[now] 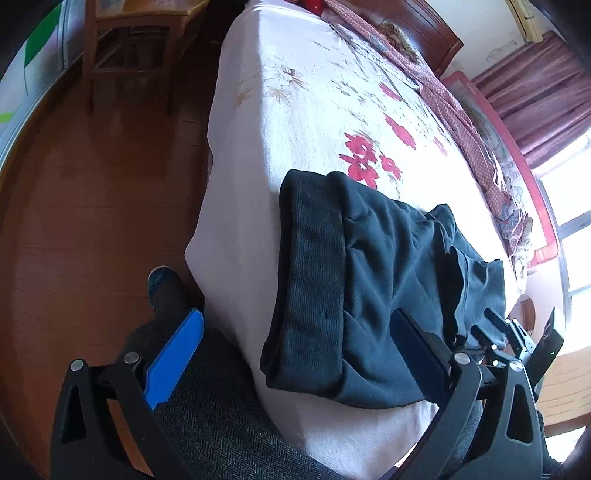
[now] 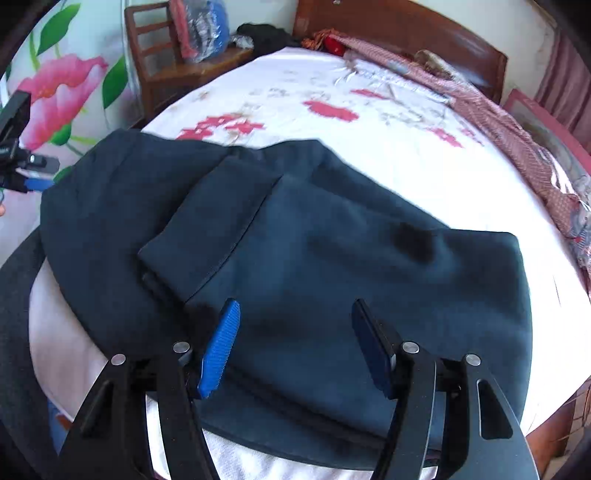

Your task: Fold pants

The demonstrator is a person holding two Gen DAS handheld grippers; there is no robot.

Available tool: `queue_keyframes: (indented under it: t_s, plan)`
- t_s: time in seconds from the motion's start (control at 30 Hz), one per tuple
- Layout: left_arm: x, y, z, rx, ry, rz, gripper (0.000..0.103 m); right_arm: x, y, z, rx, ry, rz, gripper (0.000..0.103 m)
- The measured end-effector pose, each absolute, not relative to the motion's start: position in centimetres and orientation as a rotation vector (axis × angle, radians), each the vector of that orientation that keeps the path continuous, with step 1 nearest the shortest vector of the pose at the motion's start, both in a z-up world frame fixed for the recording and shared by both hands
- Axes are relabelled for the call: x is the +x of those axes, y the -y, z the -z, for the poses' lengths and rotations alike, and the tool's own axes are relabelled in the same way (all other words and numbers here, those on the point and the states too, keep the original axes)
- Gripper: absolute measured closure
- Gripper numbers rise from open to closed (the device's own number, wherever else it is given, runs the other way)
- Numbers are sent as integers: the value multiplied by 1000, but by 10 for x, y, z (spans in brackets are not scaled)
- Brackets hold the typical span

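Observation:
Dark navy pants (image 1: 369,280) lie folded into a thick bundle near the corner of a bed (image 1: 295,110) with a white flowered sheet; the ribbed waistband faces the bed's left edge. My left gripper (image 1: 291,332) is open and empty, its jaws wide, one blue pad off the bed side and the other over the pants. In the right wrist view the pants (image 2: 314,251) spread across the bed's (image 2: 406,122) near edge with a folded flap on top. My right gripper (image 2: 293,325) is open and empty just above the cloth. The right gripper also shows in the left view (image 1: 509,336).
A wooden chair (image 1: 129,55) stands on the brown floor left of the bed. A red patterned quilt (image 2: 517,147) lies along the far side by the wooden headboard (image 2: 399,26). A window with curtains (image 1: 546,92) is at the right. The person's leg and shoe (image 1: 162,284) are beside the bed.

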State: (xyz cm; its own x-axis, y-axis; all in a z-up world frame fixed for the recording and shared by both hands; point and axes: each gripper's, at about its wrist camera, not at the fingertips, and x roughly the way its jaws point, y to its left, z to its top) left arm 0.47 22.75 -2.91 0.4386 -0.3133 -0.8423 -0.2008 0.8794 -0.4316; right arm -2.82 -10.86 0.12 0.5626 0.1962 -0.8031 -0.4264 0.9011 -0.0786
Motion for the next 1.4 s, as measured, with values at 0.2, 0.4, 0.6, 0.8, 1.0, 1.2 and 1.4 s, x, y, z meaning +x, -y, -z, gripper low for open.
queue_keyframes:
  t_s: [0.2, 0.4, 0.6, 0.8, 1.0, 1.2, 1.4]
  plan:
    - [12, -244, 37, -571, -1142, 50, 2, -25, 113, 4, -178, -969, -346, 33]
    - [15, -251, 68, -786, -1220, 177, 2, -29, 109, 7, -172, -1011, -353, 33]
    - [14, -239, 89, -876, -1281, 178, 7, -19, 102, -6, -189, -991, -358, 33]
    - [5, -228, 72, -840, -1277, 166, 52, -12, 100, -1, -179, -1019, -353, 33]
    - [3, -230, 46, -979, -1203, 226, 75, -17, 100, 0, -148, -1001, -341, 33]
    - [14, -199, -6, -983, -1129, 337, 79, -31, 105, -30, 78, -840, -487, 30]
    - [33, -165, -36, -880, -1136, 348, 79, -76, 24, -63, -200, -573, -630, 12]
